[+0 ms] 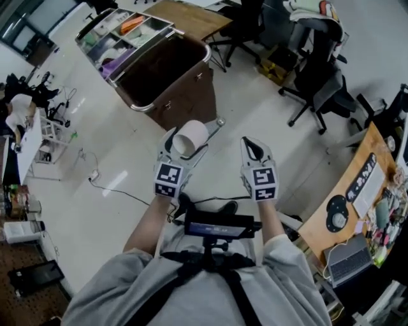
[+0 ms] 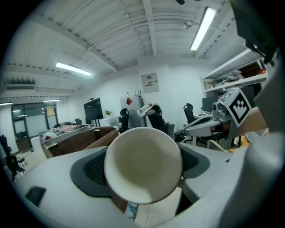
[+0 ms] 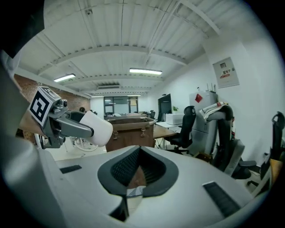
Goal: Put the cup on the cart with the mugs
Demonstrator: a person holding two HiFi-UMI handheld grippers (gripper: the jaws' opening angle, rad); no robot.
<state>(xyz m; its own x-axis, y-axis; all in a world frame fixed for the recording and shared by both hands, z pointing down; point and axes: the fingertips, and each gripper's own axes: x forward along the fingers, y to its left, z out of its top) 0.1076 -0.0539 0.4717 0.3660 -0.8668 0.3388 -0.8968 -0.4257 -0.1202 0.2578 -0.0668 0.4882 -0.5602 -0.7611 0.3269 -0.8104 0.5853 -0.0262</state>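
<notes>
A white paper cup [image 1: 190, 137] lies sideways between the jaws of my left gripper [image 1: 193, 132], which is shut on it. In the left gripper view the cup's open mouth [image 2: 142, 164] faces the camera and fills the gap between the pads. My right gripper [image 1: 254, 146] is held beside it at the same height, its jaws [image 3: 140, 149] shut with nothing in them. The brown cart [image 1: 169, 79] stands ahead to the left, with a compartment tray [image 1: 121, 35] on top. It also shows past the cup [image 3: 95, 128] in the right gripper view. I cannot make out any mugs.
Black office chairs [image 1: 319, 76] stand ahead on the right, near a wooden table [image 1: 191, 16]. A curved wooden desk [image 1: 357, 197] with a laptop runs along the right. A cable [image 1: 115, 188] trails over the floor on the left.
</notes>
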